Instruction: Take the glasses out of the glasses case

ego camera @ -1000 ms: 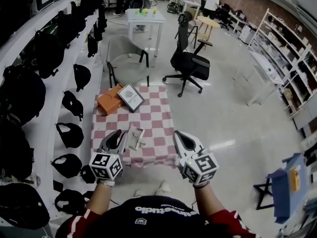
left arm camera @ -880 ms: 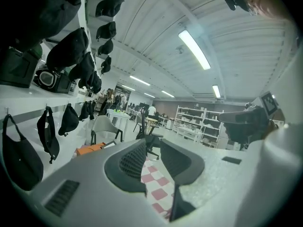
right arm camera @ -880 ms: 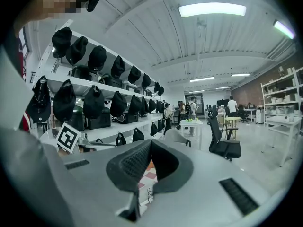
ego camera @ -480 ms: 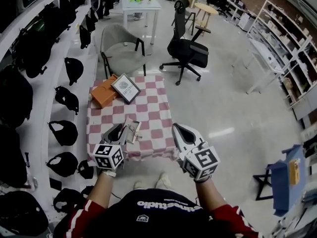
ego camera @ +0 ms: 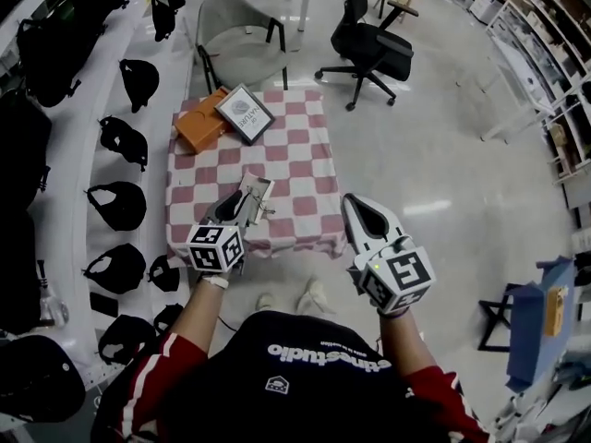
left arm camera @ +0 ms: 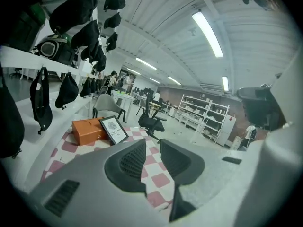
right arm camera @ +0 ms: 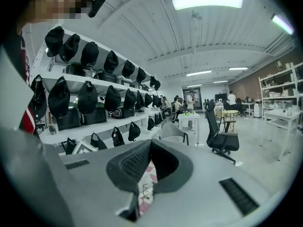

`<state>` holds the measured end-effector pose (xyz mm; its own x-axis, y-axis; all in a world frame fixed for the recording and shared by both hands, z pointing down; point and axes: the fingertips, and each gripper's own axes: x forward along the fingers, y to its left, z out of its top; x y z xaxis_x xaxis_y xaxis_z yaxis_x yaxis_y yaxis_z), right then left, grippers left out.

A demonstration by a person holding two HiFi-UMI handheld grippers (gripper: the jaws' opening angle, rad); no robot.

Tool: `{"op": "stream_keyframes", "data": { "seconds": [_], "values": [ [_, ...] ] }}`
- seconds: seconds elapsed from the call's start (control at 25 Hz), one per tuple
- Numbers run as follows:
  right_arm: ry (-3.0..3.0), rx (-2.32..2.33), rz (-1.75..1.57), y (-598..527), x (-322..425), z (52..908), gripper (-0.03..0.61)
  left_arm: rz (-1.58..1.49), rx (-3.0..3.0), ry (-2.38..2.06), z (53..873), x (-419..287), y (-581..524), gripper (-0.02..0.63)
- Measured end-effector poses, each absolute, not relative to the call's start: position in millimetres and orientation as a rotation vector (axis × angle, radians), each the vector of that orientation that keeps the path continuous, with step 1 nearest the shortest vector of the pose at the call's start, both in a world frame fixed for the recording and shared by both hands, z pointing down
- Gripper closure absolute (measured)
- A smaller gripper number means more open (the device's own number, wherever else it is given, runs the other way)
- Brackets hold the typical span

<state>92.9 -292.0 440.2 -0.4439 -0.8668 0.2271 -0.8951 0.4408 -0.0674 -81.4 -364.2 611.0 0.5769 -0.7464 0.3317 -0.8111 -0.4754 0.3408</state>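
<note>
With left gripper spread n empty, right gripper pressed shut: ease to case mid-frame, pinch glasses by bridge, not lenses.

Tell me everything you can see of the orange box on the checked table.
The orange box is flat, rectangular and closed. It looks like cardboard, with what seems a faint round mark on its top. It lies flat at the far left corner of the table, on the pink-and-white checked cloth. A black-framed white card leans tilted against the side nearer the table's middle. Nothing else touches it.
</note>
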Motion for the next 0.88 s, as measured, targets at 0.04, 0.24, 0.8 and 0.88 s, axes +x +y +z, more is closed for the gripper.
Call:
{"op": "stream_keyframes", "data": {
  "seconds": [0.04, 0.24, 0.8, 0.88],
  "values": [
    [-2.527, 1.562, 0.275, -292.3, 94.3, 441.8, 0.581, 0.193, 2.338, -1.251, 616.2, -81.0, -366.2, 0.528],
    [-2.507, 1.562, 0.333, -293.8, 101.9, 457.0, 0.581, 0.234, 2.290, -1.259, 644.8, -80.6, -370.4, 0.528],
    [-2.480, 1.555, 0.407, -297.4, 118.4, 478.9, 0.581, 0.342, 2.159, -1.250, 731.6, -75.5, -384.8, 0.528],
    [-2.476, 1.554, 0.417, -299.9, 120.9, 482.3, 0.581, 0.348, 2.140, -1.236, 743.1, -74.1, -386.7, 0.528]
  ]
}}
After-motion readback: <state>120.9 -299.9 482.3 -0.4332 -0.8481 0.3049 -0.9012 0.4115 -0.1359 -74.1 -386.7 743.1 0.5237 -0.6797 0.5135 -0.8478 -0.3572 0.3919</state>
